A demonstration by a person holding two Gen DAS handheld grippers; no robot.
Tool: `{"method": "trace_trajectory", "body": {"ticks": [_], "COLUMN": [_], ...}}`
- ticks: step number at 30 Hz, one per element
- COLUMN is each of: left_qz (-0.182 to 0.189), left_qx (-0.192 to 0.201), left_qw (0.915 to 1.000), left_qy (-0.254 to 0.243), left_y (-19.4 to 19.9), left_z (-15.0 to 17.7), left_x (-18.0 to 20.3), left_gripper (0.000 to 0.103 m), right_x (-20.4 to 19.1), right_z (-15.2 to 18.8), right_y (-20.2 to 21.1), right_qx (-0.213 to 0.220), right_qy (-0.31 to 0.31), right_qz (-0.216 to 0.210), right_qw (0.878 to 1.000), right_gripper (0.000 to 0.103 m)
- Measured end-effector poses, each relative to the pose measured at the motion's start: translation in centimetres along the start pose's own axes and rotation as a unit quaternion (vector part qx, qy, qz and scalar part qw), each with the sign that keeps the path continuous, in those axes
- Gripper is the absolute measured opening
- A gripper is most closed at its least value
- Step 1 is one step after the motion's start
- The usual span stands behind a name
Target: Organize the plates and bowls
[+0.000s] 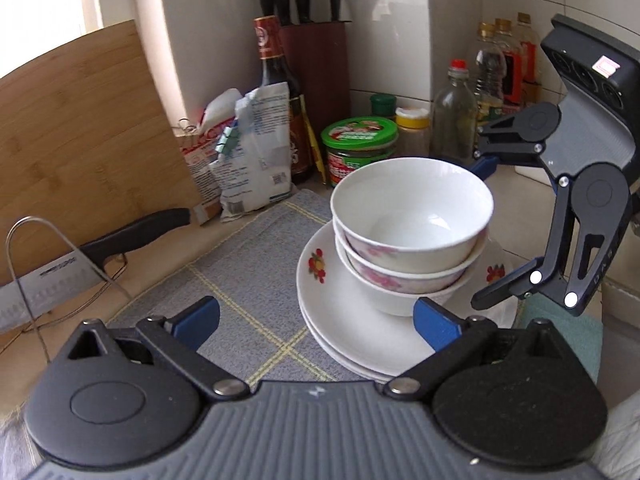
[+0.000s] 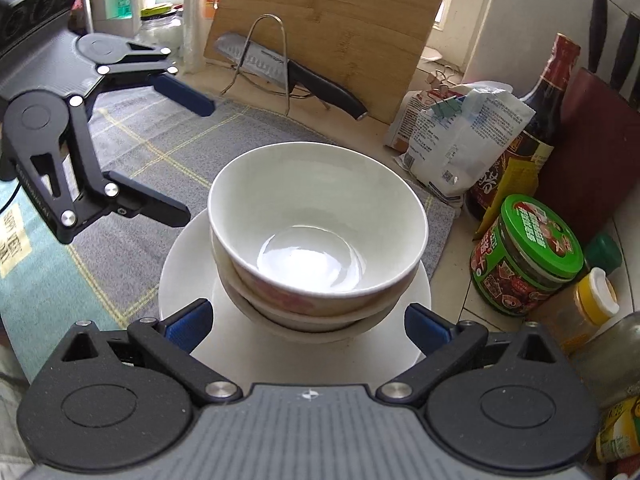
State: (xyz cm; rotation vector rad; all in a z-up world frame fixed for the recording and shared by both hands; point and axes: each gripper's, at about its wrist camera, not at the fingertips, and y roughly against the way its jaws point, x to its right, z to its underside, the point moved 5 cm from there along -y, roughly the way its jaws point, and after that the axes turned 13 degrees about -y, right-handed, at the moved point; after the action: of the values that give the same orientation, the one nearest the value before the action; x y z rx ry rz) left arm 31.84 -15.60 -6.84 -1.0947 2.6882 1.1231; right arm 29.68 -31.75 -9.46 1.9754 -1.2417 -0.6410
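Left wrist view gives me a tiled kitchen corner: a pale tabletop (image 1: pixel 168 256) with a grey checked mat (image 1: pixel 248 280) laid over it. At 9 o'clock a wooden cutting board (image 1: pixel 76 128) leans on the wall, with a knife (image 1: pixel 60 276) propped in a wire stand (image 1: pixel 48 264) before it. At 12 o'clock I see a knife block (image 1: pixel 316 68), a dark sauce bottle (image 1: pixel 276 92) and two food bags (image 1: pixel 244 152); toward 1 o'clock a green-lidded jar (image 1: pixel 360 140) and a cluster of bottles (image 1: pixel 492 72).

The mat's open stretch runs from centre toward 7 o'clock; the clutter crowds the far edge.

I count three bowls (image 1: pixel 408 232) nested in one stack, sitting on stacked plates (image 1: pixel 344 312) just right of centre on the mat; at least two plate rims show.

My left gripper (image 1: pixel 316 320) has its fingers spread wide, nothing between them, the right pad just beside the lowest bowl. My right gripper (image 1: pixel 486 232), at 3 o'clock, is also released, its fingers standing either side of the stack's far flank without touching it that I can tell. In the right wrist view its fingers (image 2: pixel 188 326) flank the stack's base, clear of it.
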Motion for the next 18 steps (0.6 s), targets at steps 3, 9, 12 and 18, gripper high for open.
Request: {"method": "trace_trajectory", "body": {"ticks": [3,9,12,18], "left_qz": [-0.026,-0.028,-0.042,-0.051], "left_qx": [0.004,-0.004,-0.027,-0.048], "left_qw": [0.9992,0.9934,0.9873,0.9805], "left_qy": [0.029,0.111,0.151,0.184], "left_y": [1.0,3.1,4.5,7.7], "left_z": [1.2,2.8,3.2,3.2], "left_x": [0.4,1.7,2.0,2.1], "left_gripper": [0.102,0.102,0.102,0.102], "right_x": [-0.6,-3.1,-4.2,-6.6], "right_z": [0.1,1.5,2.5,4.0], "right_y": [0.1,1.6,2.3,5.6], "right_qx": [-0.005,0.003,-0.006,0.019], "right_qy": [-0.062,-0.181,-0.250,-0.344], "right_qz": [0.026,0.098,0.146,0.199], "right_qw": [0.998,0.979,0.957,0.917], "right_gripper": [0.103,0.103,0.103,0.103]}}
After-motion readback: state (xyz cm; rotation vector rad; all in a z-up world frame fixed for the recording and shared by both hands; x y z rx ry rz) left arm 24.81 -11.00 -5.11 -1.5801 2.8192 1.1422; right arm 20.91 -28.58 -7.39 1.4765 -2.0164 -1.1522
